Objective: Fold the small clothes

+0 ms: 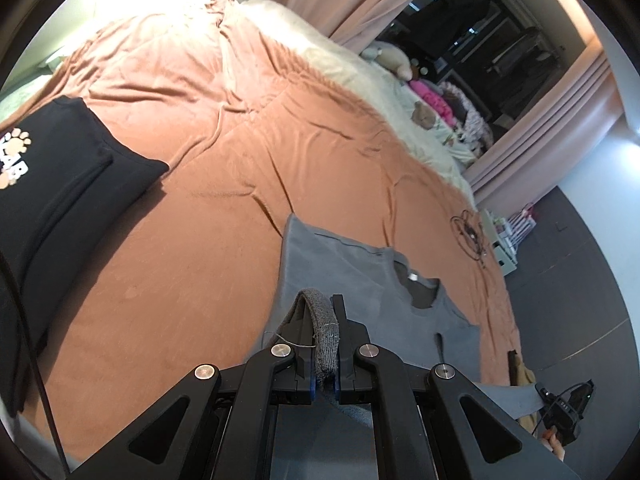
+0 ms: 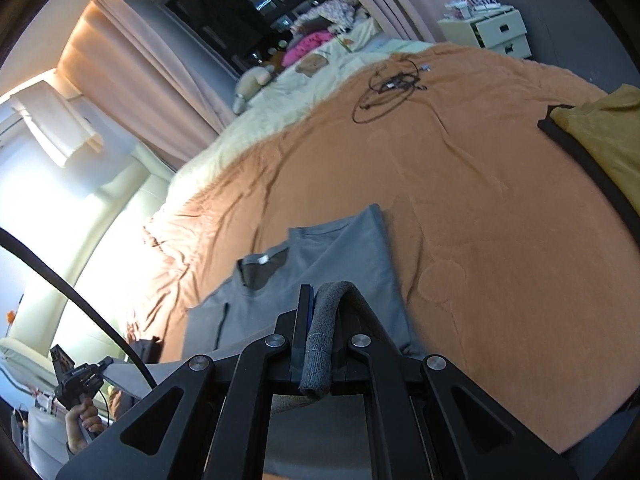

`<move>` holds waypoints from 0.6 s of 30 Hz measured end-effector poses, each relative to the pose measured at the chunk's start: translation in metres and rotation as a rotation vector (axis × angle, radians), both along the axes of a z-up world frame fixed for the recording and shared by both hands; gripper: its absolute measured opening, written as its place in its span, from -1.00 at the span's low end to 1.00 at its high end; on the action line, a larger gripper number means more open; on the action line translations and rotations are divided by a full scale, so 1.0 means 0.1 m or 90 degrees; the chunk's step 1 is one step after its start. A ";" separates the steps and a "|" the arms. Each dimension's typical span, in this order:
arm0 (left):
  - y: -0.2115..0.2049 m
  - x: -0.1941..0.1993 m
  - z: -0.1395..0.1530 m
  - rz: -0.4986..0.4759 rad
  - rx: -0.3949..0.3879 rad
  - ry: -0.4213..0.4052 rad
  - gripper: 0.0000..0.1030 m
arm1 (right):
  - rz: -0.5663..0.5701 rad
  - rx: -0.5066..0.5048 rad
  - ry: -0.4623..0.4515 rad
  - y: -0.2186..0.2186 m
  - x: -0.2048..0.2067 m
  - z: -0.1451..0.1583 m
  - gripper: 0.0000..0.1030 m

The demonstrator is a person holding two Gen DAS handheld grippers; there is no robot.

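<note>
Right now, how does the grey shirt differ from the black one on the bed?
The grey shirt is plain; the black shirt bears a pale paw print. The grey one is pinched by both hand-held grippers, mid-fold; the black one lies untouched, already folded. Both rest on the orange bedspread.

Shirt (image 1: 344, 276) flat on bed (image 1: 200, 240); folded garment (image 1: 60, 176) left, cable (image 1: 470, 236) beyond, probably loose.
</note>
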State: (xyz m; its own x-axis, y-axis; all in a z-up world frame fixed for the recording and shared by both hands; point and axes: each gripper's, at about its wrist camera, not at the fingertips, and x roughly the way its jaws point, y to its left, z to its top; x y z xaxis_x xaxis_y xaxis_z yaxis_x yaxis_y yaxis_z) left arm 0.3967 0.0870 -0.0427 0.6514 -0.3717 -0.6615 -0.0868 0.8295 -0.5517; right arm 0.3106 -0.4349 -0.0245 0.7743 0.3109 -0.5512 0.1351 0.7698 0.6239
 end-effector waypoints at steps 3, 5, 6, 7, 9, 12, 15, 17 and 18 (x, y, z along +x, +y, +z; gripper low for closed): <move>-0.05 0.19 -0.07 0.002 0.004 0.016 -0.90 | 0.002 -0.005 0.017 0.02 0.14 0.02 -0.98; -0.07 0.29 -0.10 0.006 0.004 0.025 -0.90 | 0.005 -0.011 0.024 0.04 0.28 0.06 -0.98; -0.07 0.36 -0.11 0.010 0.006 0.029 -0.90 | 0.009 -0.017 0.026 0.05 0.32 0.08 -0.98; -0.07 0.41 -0.12 0.013 0.008 0.032 -0.90 | 0.011 -0.023 0.029 0.05 0.37 0.10 -0.98; -0.07 0.51 -0.15 0.020 0.010 0.039 -0.90 | 0.011 -0.026 0.038 0.05 0.50 0.12 -0.98; -0.07 0.69 -0.21 0.031 0.010 0.052 -0.90 | 0.009 -0.035 0.050 0.03 0.65 0.09 -0.98; -0.09 0.85 -0.31 0.040 0.014 0.062 -0.90 | 0.008 -0.034 0.065 0.02 0.79 0.04 -0.98; -0.12 0.94 -0.44 0.051 0.014 0.075 -0.90 | 0.009 -0.037 0.076 0.02 0.87 -0.02 -0.98; -0.13 0.99 -0.49 0.055 0.015 0.081 -0.90 | 0.010 -0.038 0.081 0.03 0.91 -0.06 -0.98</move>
State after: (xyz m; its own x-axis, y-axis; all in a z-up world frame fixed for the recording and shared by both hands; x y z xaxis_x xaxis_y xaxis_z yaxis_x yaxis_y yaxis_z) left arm 0.4955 0.0743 -0.0918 0.5904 -0.3019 -0.7485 -0.2261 0.8284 -0.5125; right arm 0.4014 -0.4323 -0.0303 0.6921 0.2867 -0.6624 0.1974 0.8076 0.5558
